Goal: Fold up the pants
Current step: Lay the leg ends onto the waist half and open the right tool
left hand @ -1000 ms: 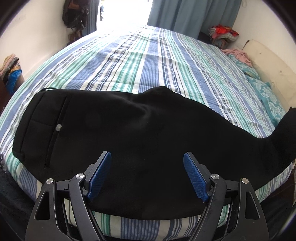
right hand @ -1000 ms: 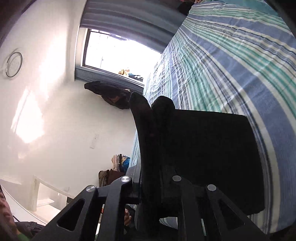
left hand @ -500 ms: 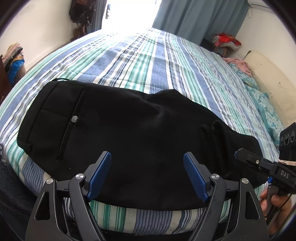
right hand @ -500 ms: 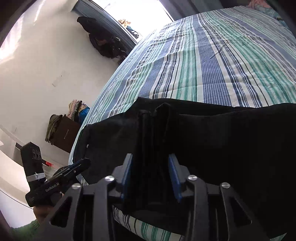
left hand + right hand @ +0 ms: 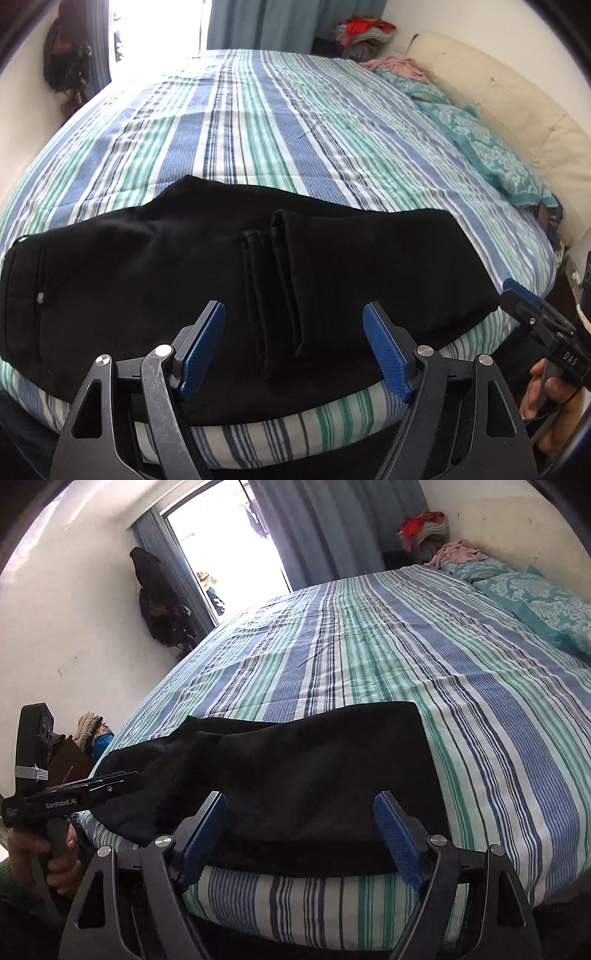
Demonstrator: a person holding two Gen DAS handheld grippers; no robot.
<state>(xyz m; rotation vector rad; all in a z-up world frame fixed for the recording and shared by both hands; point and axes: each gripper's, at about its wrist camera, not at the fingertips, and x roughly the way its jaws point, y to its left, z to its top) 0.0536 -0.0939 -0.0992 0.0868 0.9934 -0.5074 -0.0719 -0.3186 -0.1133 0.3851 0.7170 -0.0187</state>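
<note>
A bed (image 5: pixel 295 122) covered by a blue, green and white striped sheet fills most of both views; a cream headboard (image 5: pixel 491 99) is seen at the upper right of the left wrist frame, with a teal patterned pillow (image 5: pixel 487 147) lying below it; grey-blue curtains (image 5: pixel 332 524) beside a bright doorway are seen at the top centre of the right wrist frame. The black pants (image 5: pixel 184 288) are laid across the near edge of the bed in the lower half of the frame, with the leg ends (image 5: pixel 273 280) folded back over the middle; a back pocket with a small button (image 5: pixel 40 296) is seen at the left. The left gripper (image 5: pixel 293 349) is held just above the pants at bottom centre, its blue pads (image 5: pixel 203 347) spread wide and nothing between them; the right gripper (image 5: pixel 301 836) is likewise spread apart and empty over the folded edge of the pants (image 5: pixel 314 775); it is also seen at the right edge (image 5: pixel 532 314) of the left wrist frame.
</note>
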